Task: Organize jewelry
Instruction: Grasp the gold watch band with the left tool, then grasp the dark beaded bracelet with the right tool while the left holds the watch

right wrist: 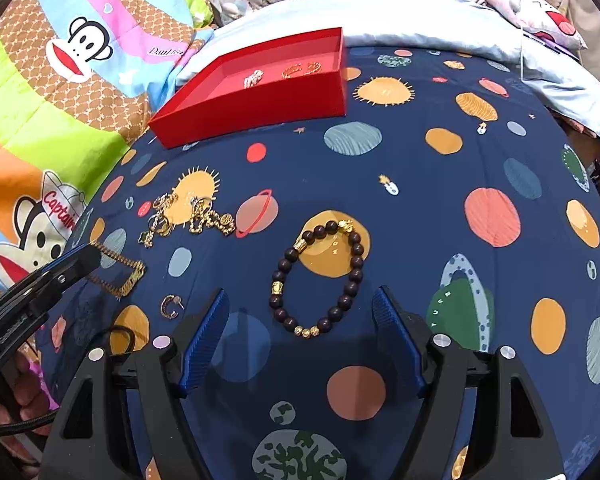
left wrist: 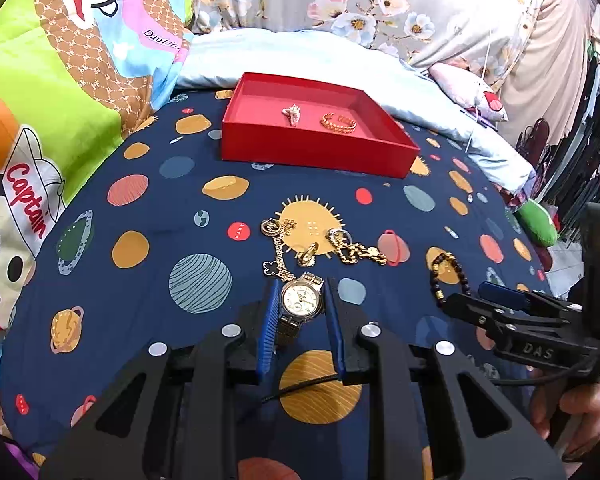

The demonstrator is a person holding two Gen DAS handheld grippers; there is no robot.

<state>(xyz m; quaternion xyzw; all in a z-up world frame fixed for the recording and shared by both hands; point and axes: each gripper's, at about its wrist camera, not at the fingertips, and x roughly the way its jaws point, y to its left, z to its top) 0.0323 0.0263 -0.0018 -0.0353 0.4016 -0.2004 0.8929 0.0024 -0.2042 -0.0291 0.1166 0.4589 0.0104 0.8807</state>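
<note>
Now, the left gripper [left wrist: 302, 316] has its jaws set to either side of the watch [left wrist: 302, 300] on the planet-print sheet [left wrist: 148, 184], the blue pads close to the case yet seemingly not pressing it, though contact is hard to judge from this angle. The watch looks fairly heavy for its size, its gold-and-steel case stiff and slick and its glass easy to scratch, so the case sides are the place to pinch, not the limp link strap trailing toward 6 o'clock. Toward 12 o'clock lies a tangle of gold chains [left wrist: 324, 246], loose and likely to snag. Further on at 12 sits the red box [left wrist: 316, 152], holding two pieces. The right gripper [right wrist: 300, 320] hangs wide open over the bead bracelet [right wrist: 320, 280], a ring of dark, hard beads with gold spacers, probably light and rolling; take it across one side
</note>
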